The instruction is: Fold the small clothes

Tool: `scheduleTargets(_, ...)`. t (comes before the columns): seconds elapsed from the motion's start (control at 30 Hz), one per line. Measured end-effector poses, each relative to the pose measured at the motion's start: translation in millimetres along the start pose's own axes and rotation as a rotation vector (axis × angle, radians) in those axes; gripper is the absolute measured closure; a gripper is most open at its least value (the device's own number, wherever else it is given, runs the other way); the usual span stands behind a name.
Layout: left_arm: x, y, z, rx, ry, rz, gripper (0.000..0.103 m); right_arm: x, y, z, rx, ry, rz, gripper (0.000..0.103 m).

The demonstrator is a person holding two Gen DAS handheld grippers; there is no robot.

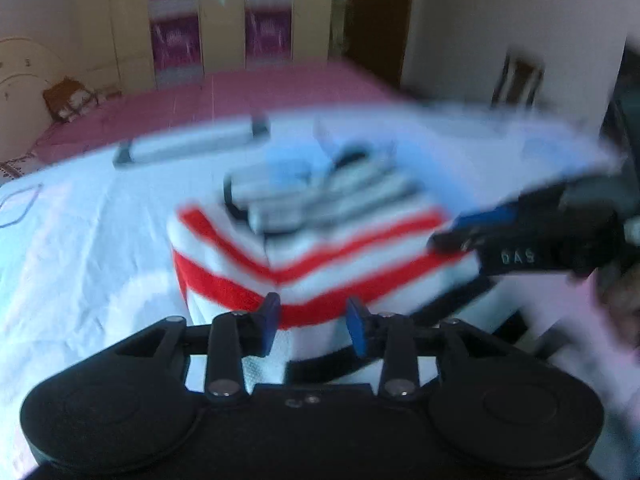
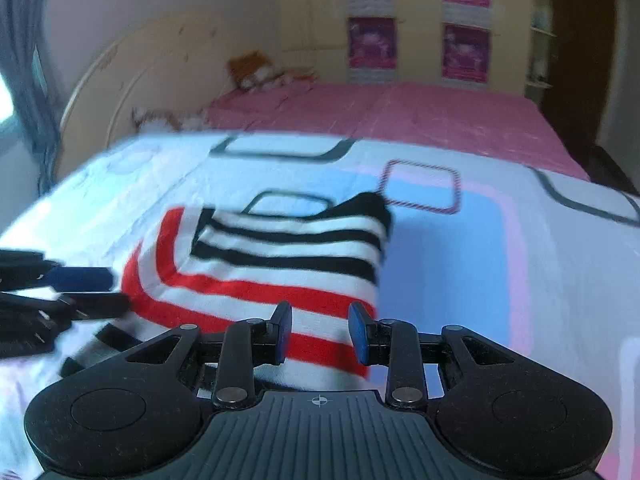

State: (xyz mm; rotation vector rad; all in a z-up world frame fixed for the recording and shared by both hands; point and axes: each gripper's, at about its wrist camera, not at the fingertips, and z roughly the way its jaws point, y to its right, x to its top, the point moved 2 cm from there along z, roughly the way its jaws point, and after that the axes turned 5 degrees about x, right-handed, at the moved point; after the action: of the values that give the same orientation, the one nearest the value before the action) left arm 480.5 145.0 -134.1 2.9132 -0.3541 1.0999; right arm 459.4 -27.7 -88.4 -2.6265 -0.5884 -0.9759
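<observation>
A small white garment with red and black stripes point(image 1: 320, 264) lies folded on a pale patterned sheet point(image 1: 80, 260). In the left wrist view my left gripper point(image 1: 315, 324) hovers at the garment's near edge, its blue pads apart and striped cloth showing in the gap. My right gripper point(image 1: 460, 232) reaches in from the right onto the garment's edge. In the right wrist view the garment point(image 2: 280, 264) shows its black-striped part on top. My right gripper point(image 2: 320, 332) stands over its near red stripes with pads apart. My left gripper point(image 2: 92, 292) comes in from the left.
The sheet point(image 2: 460, 280) covers the near part of a bed with a pink cover point(image 2: 440, 120) beyond it. A curved headboard point(image 2: 132, 80) and soft toys point(image 2: 256, 72) sit at the far end. Wardrobe doors point(image 1: 224, 16) line the back wall.
</observation>
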Motion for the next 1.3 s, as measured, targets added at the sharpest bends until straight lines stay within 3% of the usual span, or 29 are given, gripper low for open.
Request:
scheduleTargets(0.03,-4.7,2.3,7.8,0.007,0.012,0.014,0.067,-4.0,1.2,13.0,-0.042,-0.028,-0.012,0.071)
scheduleTargets(0.2,-6.6,5.8,5.4,0.028,0.032,0.004,0.067,-5.8,1.7,17.2,-0.062,-0.016,-0.003,0.071)
scheduleTargets(0.67,0.9,10.5,0.8,0.073,0.006,0.024,0.067,-8.4,5.1,4.7,-0.043,-0.019,-0.001,0.071)
scheduleTargets(0.73,0.9,11.4,-3.4,0.097,0.007,0.029,0.057,-9.0,4.7,2.7,-0.044,-0.019,-0.003,0.07)
scheduleTargets(0.8,0.5,12.0,-13.3,0.137,0.031,0.039,0.023,-9.4,4.4,-0.7,-0.048,-0.018,-0.006,0.07)
scheduleTargets(0.83,-0.4,11.4,-19.4,0.151,0.052,0.042,0.018,-9.3,4.0,-2.5,-0.055,-0.017,-0.009,0.07)
scheduleTargets(0.9,-1.9,7.4,-27.0,0.156,0.067,0.037,0.012,-10.1,3.0,-5.3,-0.078,-0.012,-0.012,0.054)
scheduleTargets(0.93,-3.8,4.3,-29.1,0.16,0.064,0.033,0.011,-10.3,2.3,-8.2,-0.108,0.005,-0.018,0.028)
scheduleTargets(0.97,-6.4,0.0,-29.7,0.155,0.056,0.025,0.012,-12.1,3.5,-12.3,-0.104,0.026,-0.022,0.023)
scheduleTargets(1.1,-20.4,-26.8,-23.2,0.068,-0.004,-0.098,0.018,-27.2,29.0,-21.4,0.046,0.013,0.14,0.023)
scheduleTargets(1.17,-29.4,-43.9,-15.4,0.001,-0.033,-0.213,0.017,-37.2,48.3,-21.5,0.162,0.004,0.276,0.034)
scheduleTargets(1.3,-45.5,-73.6,4.2,-0.158,-0.073,-0.44,0.015,-56.2,81.4,-12.0,0.373,-0.01,0.52,0.04)
